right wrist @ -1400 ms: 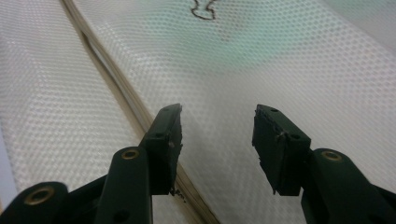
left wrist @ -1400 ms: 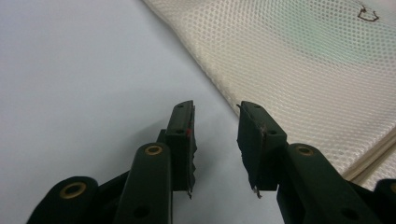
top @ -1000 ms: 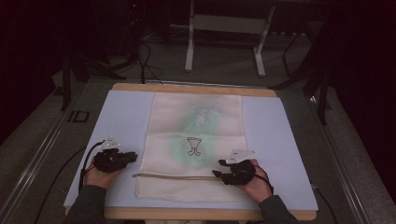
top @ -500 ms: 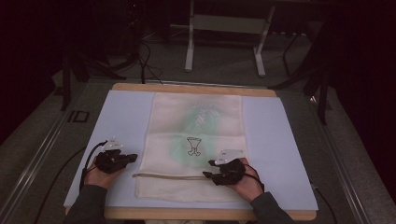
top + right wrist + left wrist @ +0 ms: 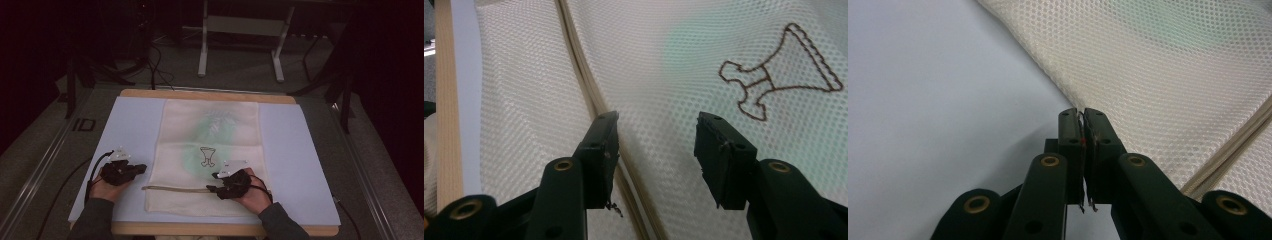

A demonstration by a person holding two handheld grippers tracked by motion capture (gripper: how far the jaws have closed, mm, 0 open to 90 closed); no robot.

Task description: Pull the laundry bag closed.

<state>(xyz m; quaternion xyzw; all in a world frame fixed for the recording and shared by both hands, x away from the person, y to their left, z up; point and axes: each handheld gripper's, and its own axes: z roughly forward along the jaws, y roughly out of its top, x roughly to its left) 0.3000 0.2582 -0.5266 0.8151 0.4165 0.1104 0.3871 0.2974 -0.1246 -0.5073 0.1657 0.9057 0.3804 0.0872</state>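
With the mesh laundry bag (image 5: 210, 160) flat, its zipper (image 5: 175, 188) awaits: the left gripper (image 5: 1083, 112) pinches the bag's edge, the right gripper (image 5: 656, 127) gapes empty.

Cream mesh laundry bag (image 5: 210, 150), flat, zipper (image 5: 175, 189) near front edge

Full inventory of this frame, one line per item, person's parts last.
mesh bag: 1, cream with a green tint and a brown emblem, flat mid-table
zipper: 1, beige, across the bag's near part
mat: 1, pale blue, under the bag
table: 1, light wood edge, under the mat
metal stand: 1, grey, on the floor behind the table
left gripper: 1, black, jaws together at the bag's left edge, having just reopened slightly; no mesh visibly caught
right gripper: 1, black, jaws apart over the zipper
hands: 2, at the near edge
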